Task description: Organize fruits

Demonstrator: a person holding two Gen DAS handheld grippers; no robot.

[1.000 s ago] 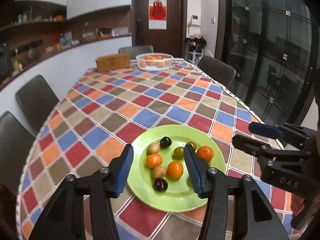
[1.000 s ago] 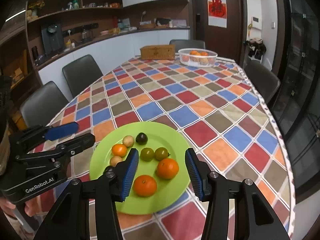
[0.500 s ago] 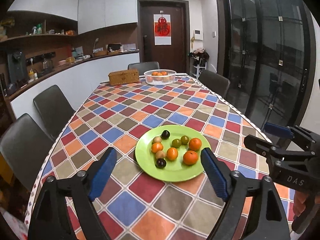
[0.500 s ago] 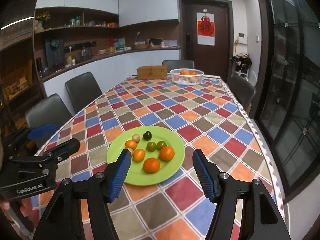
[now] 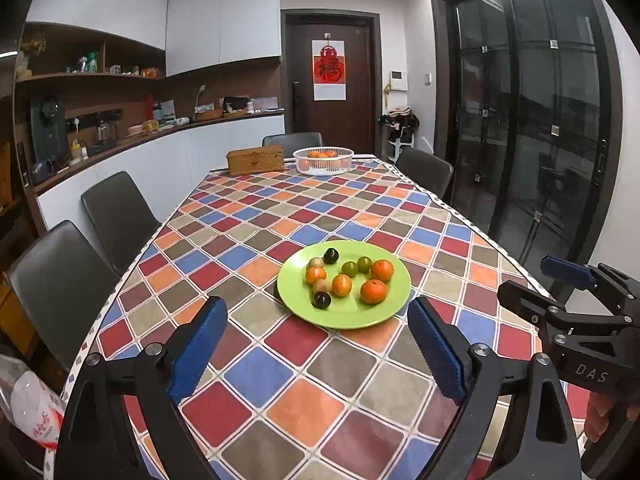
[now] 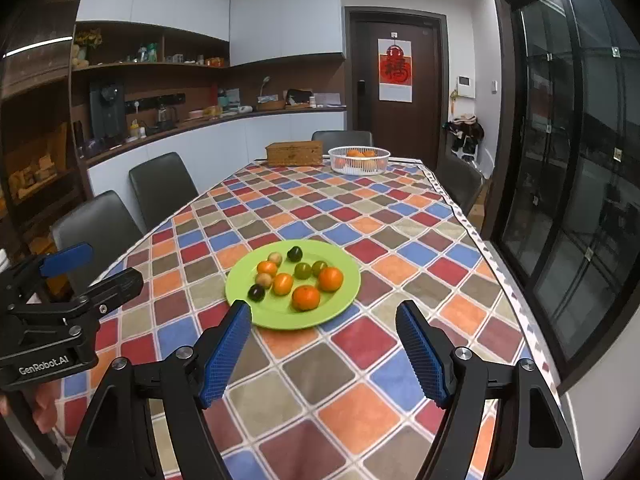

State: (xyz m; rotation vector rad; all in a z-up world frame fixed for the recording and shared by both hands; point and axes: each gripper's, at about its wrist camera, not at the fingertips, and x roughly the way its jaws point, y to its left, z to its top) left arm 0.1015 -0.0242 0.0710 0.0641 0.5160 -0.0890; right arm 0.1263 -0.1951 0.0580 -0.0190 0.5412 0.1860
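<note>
Change since earlier: both of my grippers have pulled back and up from the round lime-green plastic plate [image 5: 344, 318]; a second ago their blue pads framed the fruit closely, now the whole plate sits ahead of them and both have opened further.
Left gripper [image 5: 318, 344]: jaws spread wide, holding nothing, hovering above the checked multicolour tablecloth [image 5: 256, 376] on the near side of the plate.
Right gripper [image 6: 324, 344]: also spread wide and empty, near the plate's front rim; from the left view I see it off to the right, well apart from the fruit.
Fruit location: all on the green plate, four orange mandarins [image 6: 306, 297], two small green fruits [image 6: 303, 270], two dark plum-like fruits [image 6: 256, 292] and two small tan ones [image 6: 264, 280], clustered close, several looking as if they touch.
Far end: a white slatted plastic basket [image 5: 323, 160] with more oranges beside a woven brown box [image 5: 255, 161], well away from the plate.
Progress, my judgement: I cannot tell whether sorting is finished or paused; the groups look loosely paired.
Risk, rolling: the fruits are round and packed, so closing on one could nudge its neighbour off the shallow rim.
Risk, plate: a low approach could catch the near edge and slide the plate on the cloth.
Risk, squeeze: the small soft-looking fruits may bruise or squirt out under a hard pinch.
</note>
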